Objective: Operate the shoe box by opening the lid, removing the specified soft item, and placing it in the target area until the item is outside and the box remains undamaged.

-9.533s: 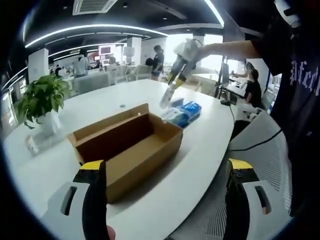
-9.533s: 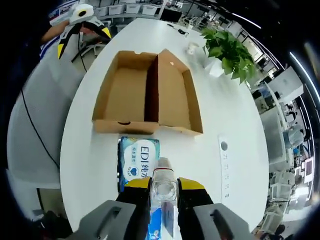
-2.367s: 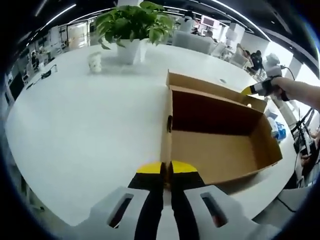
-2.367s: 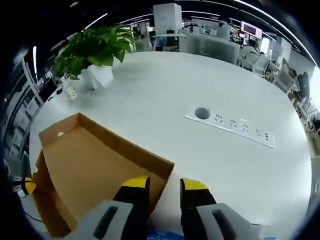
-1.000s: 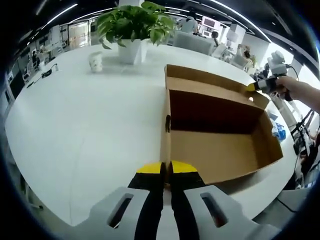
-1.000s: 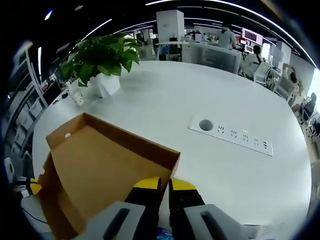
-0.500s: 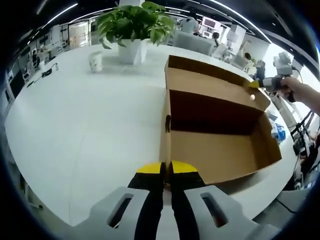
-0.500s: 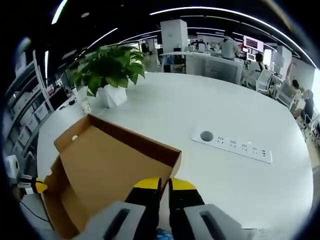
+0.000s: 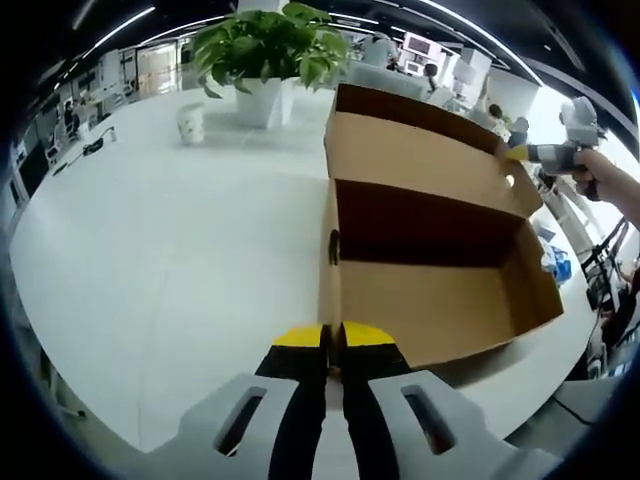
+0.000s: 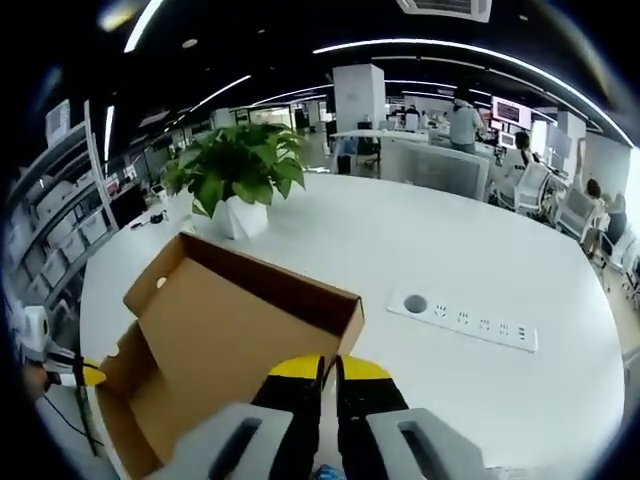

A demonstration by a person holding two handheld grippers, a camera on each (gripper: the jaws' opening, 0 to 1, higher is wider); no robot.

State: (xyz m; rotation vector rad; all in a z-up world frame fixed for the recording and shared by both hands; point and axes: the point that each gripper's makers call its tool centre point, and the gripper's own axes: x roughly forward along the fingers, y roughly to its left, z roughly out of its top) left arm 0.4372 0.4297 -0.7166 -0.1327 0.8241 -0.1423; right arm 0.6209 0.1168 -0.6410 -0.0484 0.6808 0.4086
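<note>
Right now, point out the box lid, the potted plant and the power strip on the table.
box lid [image 9: 420, 160], left gripper view, inner face of the raised flap
potted plant [image 10: 238, 165], right gripper view, leaves
power strip [image 10: 470, 322], right gripper view, socket row

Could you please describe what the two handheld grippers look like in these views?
The left gripper has black jaws tipped in yellow, rising from pale grey moulded bodies with dark slots. The right gripper looks the same: yellow-capped black jaws on light grey bodies. Seen from the left gripper view, its body is white-grey, held by a hand.
</note>
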